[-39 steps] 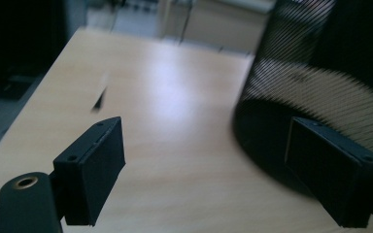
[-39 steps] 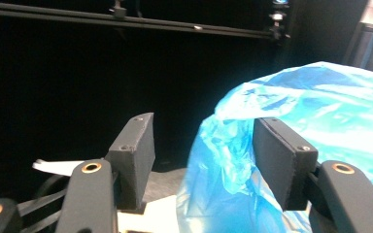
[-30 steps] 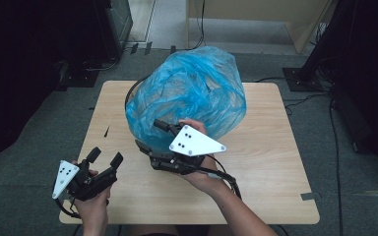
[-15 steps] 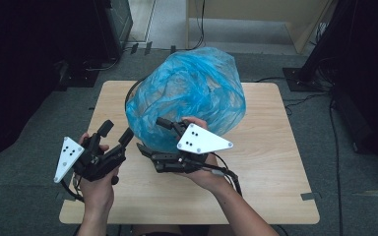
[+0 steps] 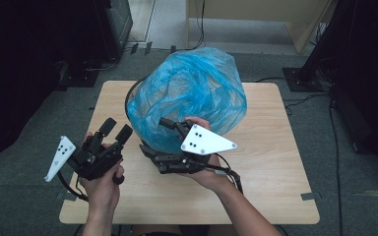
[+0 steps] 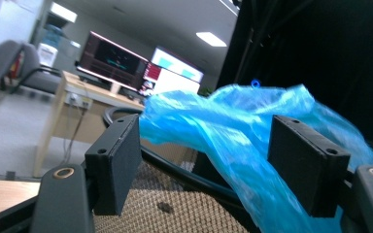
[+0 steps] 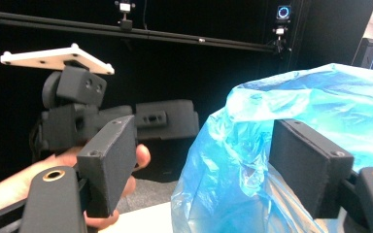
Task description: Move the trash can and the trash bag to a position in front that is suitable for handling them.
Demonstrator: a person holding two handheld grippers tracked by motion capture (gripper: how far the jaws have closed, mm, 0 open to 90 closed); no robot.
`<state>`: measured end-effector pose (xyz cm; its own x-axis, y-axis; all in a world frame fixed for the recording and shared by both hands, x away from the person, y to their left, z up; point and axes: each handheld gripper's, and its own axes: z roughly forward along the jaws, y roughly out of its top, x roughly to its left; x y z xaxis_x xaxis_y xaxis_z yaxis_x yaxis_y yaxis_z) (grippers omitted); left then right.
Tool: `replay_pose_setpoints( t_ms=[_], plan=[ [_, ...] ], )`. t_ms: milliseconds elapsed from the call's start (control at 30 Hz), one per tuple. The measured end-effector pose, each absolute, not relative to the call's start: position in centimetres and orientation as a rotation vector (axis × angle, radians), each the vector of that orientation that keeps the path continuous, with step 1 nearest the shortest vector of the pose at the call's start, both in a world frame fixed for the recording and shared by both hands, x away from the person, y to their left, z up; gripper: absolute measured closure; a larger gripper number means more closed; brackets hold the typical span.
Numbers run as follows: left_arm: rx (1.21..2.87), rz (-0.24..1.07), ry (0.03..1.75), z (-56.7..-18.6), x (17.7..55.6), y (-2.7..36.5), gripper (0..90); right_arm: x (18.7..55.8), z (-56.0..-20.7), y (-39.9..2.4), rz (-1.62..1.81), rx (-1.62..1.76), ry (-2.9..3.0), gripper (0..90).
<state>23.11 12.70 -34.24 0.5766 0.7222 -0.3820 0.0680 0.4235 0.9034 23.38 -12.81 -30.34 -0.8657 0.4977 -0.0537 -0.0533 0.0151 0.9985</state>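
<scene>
Blue plastic bag [image 5: 189,96] sits centre frame, draped over a black mesh basket [image 6: 175,204] on the table [image 5: 275,162]. Right gripper [image 5: 170,125], just below centre, has its jaws apart against the bag's near side, film between them but not pinched; they have just been opening. Left gripper [image 5: 115,130], lower left, jaws apart after closing slightly, nothing gripped, likely lining up on the bag's edge.

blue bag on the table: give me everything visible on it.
The blue plastic bag is thin, translucent and heavily crinkled, puffed into a rounded mound over a black wire-mesh basket whose rim curves out at its left. It sits at the table's far middle. In the right gripper view the right claw has a fold of the film between its jaws; whether they pinch it is unclear. The left claw is beside it, open.
</scene>
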Motion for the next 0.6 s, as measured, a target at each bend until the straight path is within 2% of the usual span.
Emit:
replay_pose_setpoints(
  t_ms=[200,300,333,400,533,600],
  plan=[
    [1.184,0.47,0.926,-34.1,23.8,10.5,29.6,23.2,-30.5,-12.1,1.902,0.434,1.918,25.7],
    [1.184,0.485,0.969,-34.3,24.0,10.3,45.8,23.1,-30.5,-12.1,1.902,0.425,1.92,25.7],
    [1.169,0.514,0.996,-34.6,24.0,10.5,55.3,23.1,-30.5,-12.2,1.899,0.422,1.923,25.7],
    [1.151,0.52,0.996,-34.8,24.0,11.0,68.1,23.0,-30.5,-12.4,1.899,0.411,1.934,25.8],
    [1.166,0.579,0.988,-34.5,24.2,11.2,85.4,22.6,-30.4,-13.1,1.896,0.377,1.955,26.0],
    [1.175,0.597,0.991,-34.4,24.4,11.3,89.3,22.2,-30.4,-13.7,1.899,0.361,1.949,26.3]
  ],
)
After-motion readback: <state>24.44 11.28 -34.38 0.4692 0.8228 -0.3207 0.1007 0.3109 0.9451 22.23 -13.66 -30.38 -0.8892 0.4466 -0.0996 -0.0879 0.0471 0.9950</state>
